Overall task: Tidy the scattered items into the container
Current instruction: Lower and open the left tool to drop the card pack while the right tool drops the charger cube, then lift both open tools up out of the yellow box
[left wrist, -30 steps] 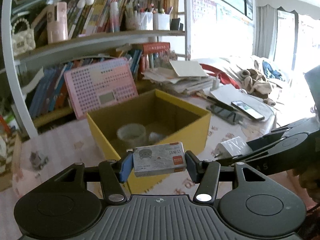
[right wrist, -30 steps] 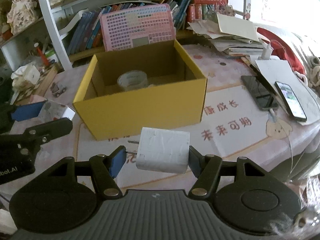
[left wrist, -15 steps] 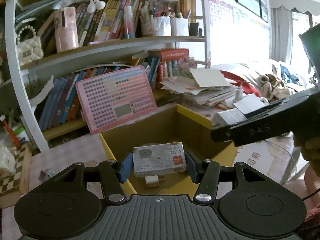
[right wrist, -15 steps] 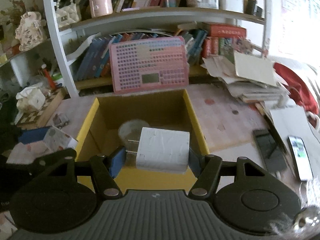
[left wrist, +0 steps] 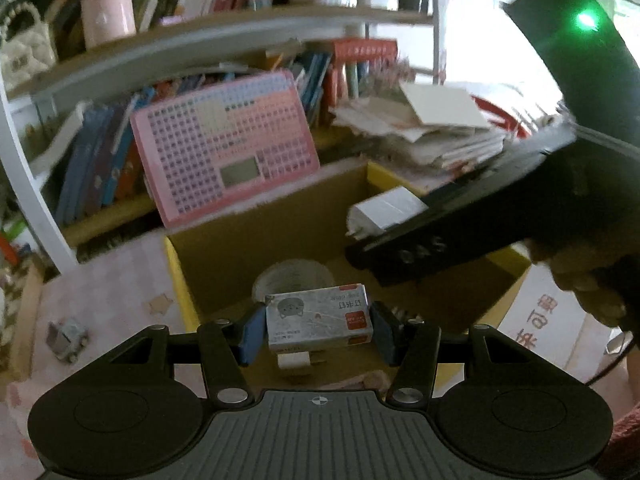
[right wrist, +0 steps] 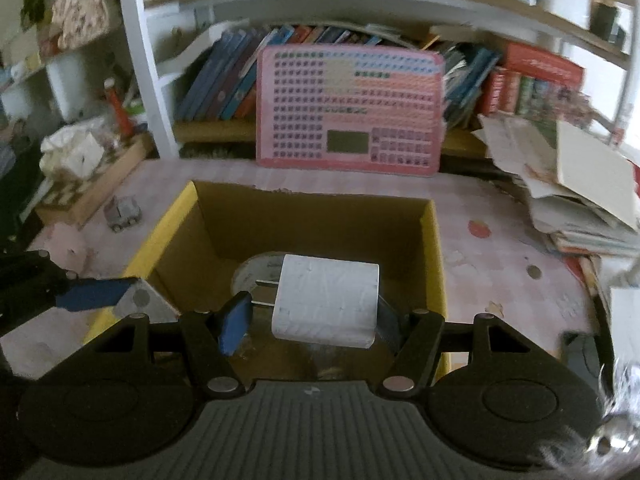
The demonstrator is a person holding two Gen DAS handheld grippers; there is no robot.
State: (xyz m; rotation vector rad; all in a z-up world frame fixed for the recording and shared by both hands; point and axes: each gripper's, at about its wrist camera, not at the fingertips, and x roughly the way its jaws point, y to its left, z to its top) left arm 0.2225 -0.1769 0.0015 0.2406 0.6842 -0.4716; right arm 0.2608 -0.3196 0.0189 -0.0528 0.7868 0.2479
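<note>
A: The desk [right wrist: 500, 248] carries the yellow box [right wrist: 434, 248], and a second ago that box stood ahead of both tools. Now both hang over its open top, the pink board [right wrist: 348, 108] just behind it.

B: So the carry is done?

A: It looks so. Inside the box lies a tape roll [left wrist: 294, 278], and a small white plug [left wrist: 294, 360] shows low under the left tool. The right tongs [right wrist: 316, 320] grip a white charger [right wrist: 326, 300], prongs against the blue pad on the left side of that view, directly above the roll.

B: And the other hand?

A: The left tongs [left wrist: 318, 330] are closed on a staple box [left wrist: 318, 316], held flat over the near part of the box's floor. Both grips are as tight as they were a second ago.

B: Then release comes next?

A: Probably. Both things are above the opening, so letting go should land them inside. A toy car [right wrist: 122, 212] on the desk is left to gather.
</note>
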